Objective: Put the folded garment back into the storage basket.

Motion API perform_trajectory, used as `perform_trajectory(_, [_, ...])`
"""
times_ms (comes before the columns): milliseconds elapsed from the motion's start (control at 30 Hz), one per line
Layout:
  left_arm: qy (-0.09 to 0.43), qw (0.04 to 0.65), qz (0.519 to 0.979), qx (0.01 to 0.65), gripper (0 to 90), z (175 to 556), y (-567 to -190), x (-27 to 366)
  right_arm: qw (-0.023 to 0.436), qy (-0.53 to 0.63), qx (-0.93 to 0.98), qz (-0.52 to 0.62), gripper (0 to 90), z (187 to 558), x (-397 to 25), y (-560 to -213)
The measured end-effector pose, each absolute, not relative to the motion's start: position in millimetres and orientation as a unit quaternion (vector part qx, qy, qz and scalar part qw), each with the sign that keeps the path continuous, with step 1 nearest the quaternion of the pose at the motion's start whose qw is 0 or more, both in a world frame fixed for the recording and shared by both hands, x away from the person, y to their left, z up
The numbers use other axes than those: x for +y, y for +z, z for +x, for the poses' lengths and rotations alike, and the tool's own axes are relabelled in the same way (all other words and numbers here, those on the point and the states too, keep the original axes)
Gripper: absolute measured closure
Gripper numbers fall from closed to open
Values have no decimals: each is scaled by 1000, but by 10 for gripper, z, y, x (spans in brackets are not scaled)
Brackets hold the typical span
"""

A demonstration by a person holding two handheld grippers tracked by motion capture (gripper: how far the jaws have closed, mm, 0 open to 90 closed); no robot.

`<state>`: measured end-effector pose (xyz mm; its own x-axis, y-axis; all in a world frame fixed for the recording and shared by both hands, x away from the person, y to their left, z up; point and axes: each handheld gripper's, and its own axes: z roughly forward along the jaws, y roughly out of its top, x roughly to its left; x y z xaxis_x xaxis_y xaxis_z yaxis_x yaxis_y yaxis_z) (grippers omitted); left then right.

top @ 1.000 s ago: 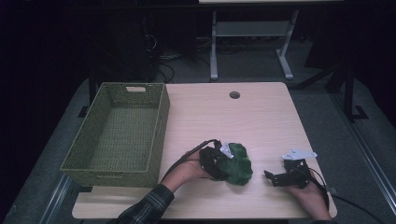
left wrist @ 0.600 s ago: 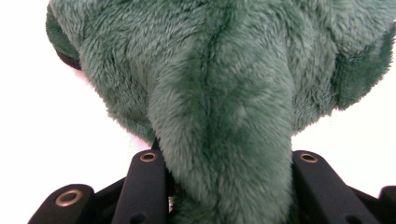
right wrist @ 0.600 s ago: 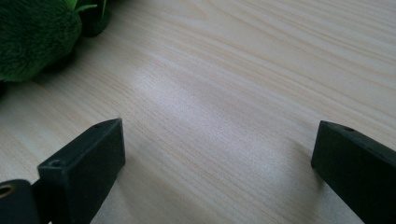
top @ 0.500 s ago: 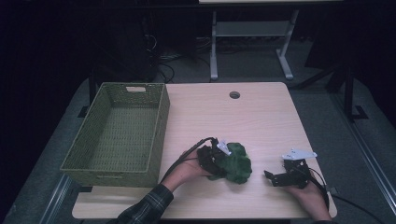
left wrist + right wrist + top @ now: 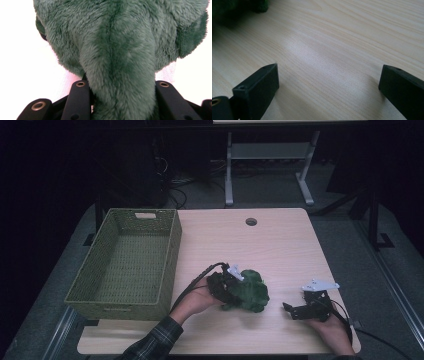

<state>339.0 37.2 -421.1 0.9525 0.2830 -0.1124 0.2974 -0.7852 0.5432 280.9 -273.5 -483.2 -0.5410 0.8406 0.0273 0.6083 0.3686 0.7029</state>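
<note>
**Left tongs clamped on green plush toy; right tongs idle and wide open**

The left tongs (image 5: pixel 231 285) were closed on a fold of the green plush toy (image 5: pixel 250 291). In the left gripper view the two black jaws stood at either side of a thick ridge of dark green fur (image 5: pixel 120 62), pressing against it, with the rest of the toy spreading wide above them over the pale desk. From the high view, the person's left hand (image 5: pixel 197 299) held that gripper from the left side of the toy, its cable looping back toward the plaid sleeve (image 5: pixel 150 345).

The right tongs (image 5: pixel 289 309) gripped nothing. In the right gripper view the jaws were spread far apart, with bare wood grain between them, and a dark green edge of the toy (image 5: pixel 259 6) sat in the upper left corner. The right hand (image 5: pixel 332 330) rested near the front right corner of the desk, the tongs pointing left toward the toy but well short of it.

The toy lay on the desk (image 5: pixel 280 245) near the front edge, roughly at its middle, between the two grippers. A green woven basket (image 5: pixel 170 255) stood on the left part of the desk, apart from the toy. A round cable hole (image 5: pixel 251 221) showed near the far edge.
</note>
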Motion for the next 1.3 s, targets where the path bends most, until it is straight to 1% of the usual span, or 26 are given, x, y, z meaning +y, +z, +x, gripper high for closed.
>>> perform_trajectory(500, [0, 308, 932, 192, 635, 3437, -3802, 720, 170, 338, 808, 451, 26, 2812, -2733, -4832])
perform_trajectory(767, [20, 314, 925, 214, 634, 3486, -3580, 971, 170, 338, 808, 451, 27, 2812, -2733, -4832])
perform_trajectory(900, [32, 308, 927, 211, 634, 3517, -3460, 1106, 171, 338, 808, 452, 27, 2812, -2733, -4832])
perform_trajectory(1067, [42, 317, 922, 218, 634, 3548, -3332, 1256, 171, 338, 808, 452, 26, 2811, -2732, -4832])
perform_trajectory(1300, [50, 318, 919, 228, 633, 3603, -3224, 1449, 174, 340, 806, 453, 27, 2799, -2736, -4834])
